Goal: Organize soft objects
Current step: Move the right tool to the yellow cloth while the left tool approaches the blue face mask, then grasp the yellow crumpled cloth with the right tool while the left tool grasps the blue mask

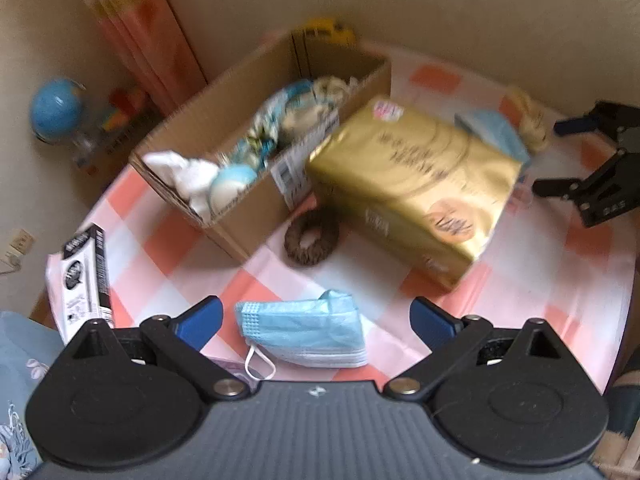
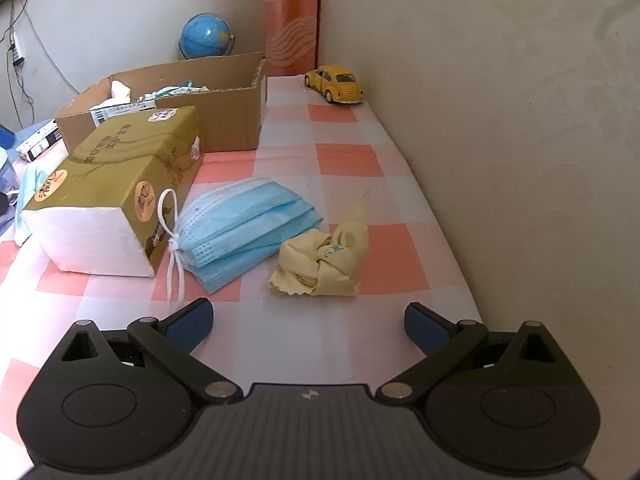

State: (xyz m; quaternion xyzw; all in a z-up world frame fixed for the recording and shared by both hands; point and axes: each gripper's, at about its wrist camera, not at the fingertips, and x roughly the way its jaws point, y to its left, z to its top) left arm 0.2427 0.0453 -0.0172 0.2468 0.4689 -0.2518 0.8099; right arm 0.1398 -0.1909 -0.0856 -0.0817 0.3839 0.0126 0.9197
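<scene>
My left gripper is open, and a folded blue face mask lies on the checked cloth between its fingertips. A brown scrunchie rests beyond it, against a cardboard box that holds white and blue soft items. A gold tissue pack lies right of the box. In the right wrist view my right gripper is open above the cloth. Just ahead of it sit a second blue mask and a crumpled yellow cloth, both untouched. The right gripper also shows at the far right of the left wrist view.
A black-and-white tube box lies at the table's left edge. A yellow toy car stands by the wall at the far end. A blue globe and an orange pillar stand behind the box. The wall runs along the table's right side.
</scene>
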